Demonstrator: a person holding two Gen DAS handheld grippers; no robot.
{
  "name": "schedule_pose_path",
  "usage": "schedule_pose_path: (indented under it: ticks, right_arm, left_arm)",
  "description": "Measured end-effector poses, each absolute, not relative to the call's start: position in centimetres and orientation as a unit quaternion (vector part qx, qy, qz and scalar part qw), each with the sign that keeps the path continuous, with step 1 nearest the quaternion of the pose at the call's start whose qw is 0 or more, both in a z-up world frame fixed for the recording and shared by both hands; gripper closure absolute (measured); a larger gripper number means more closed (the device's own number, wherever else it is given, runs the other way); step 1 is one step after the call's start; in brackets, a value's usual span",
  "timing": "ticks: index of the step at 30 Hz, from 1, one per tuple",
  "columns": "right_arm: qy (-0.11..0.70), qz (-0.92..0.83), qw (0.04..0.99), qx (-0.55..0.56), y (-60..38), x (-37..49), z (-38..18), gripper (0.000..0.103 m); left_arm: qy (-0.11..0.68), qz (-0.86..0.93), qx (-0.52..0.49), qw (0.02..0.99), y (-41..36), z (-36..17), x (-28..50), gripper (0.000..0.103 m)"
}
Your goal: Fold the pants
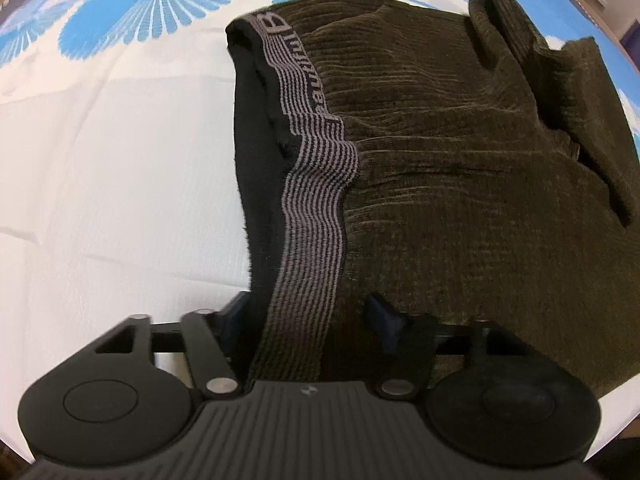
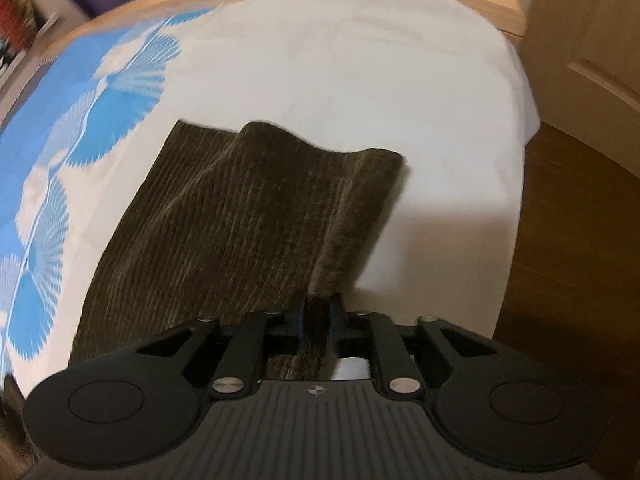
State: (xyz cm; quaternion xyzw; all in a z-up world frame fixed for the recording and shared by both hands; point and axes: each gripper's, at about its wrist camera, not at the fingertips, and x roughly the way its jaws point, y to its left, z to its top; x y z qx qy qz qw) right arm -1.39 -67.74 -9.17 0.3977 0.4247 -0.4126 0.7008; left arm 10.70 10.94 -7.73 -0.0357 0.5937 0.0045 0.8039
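**Right tongs pinch a fold of the pants, left tongs straddle the waistband**

The right gripper (image 2: 316,316) has its jaws narrow and clamped on a ridge of the brown corduroy pants (image 2: 240,220); the cloth runs straight through the slot between the pads. The left gripper (image 1: 306,312) stands wide, its blue fingers (image 1: 384,316) on either side of the striped waistband (image 1: 312,184), with no pad clearly pressing the cloth.

In the right wrist view the pants lie ahead of the tongs, their long axis running away toward the far side of the bed (image 2: 360,80), already doubled into a short rectangle with a raised crease on the right edge. In the left wrist view the waistband runs from between the jaws to the far end, black lining to its left, corduroy spreading right.

My judgement: the next fold turns on the right-hand grip, since that hand alone holds cloth, while the left hand sits nearer the waistband end and must close before it can lift
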Motion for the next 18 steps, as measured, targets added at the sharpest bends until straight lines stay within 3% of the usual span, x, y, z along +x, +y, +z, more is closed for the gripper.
schedule_pose_path:
  ticks: [3, 5, 9, 12, 18]
  right_arm:
    - [0.455, -0.404, 0.685, 0.401, -67.9, -1.2, -9.7, 0.07]
    - [0.466, -0.396, 0.684, 0.398, -67.3, -0.9, -9.8, 0.068]
    - [0.491, -0.385, 0.688, 0.371, -66.1, 0.0, -9.8, 0.065]
    - [0.507, -0.381, 0.696, 0.338, -65.1, 1.3, -10.0, 0.088]
    - [0.526, -0.355, 0.706, 0.313, -63.7, 3.3, -10.1, 0.09]
  left_arm:
    - [0.583, 0.0, -0.033, 0.812, 11.1, -7.4, 10.1, 0.06]
    - [0.578, -0.005, -0.036, 0.815, 11.3, -7.2, 10.0, 0.069]
    - [0.565, -0.016, -0.017, 0.825, 10.8, -6.6, 9.4, 0.075]
    - [0.562, -0.019, -0.018, 0.827, 11.2, -6.4, 9.0, 0.077]
    - [0.564, -0.001, 0.012, 0.826, 12.1, -6.0, 8.0, 0.077]
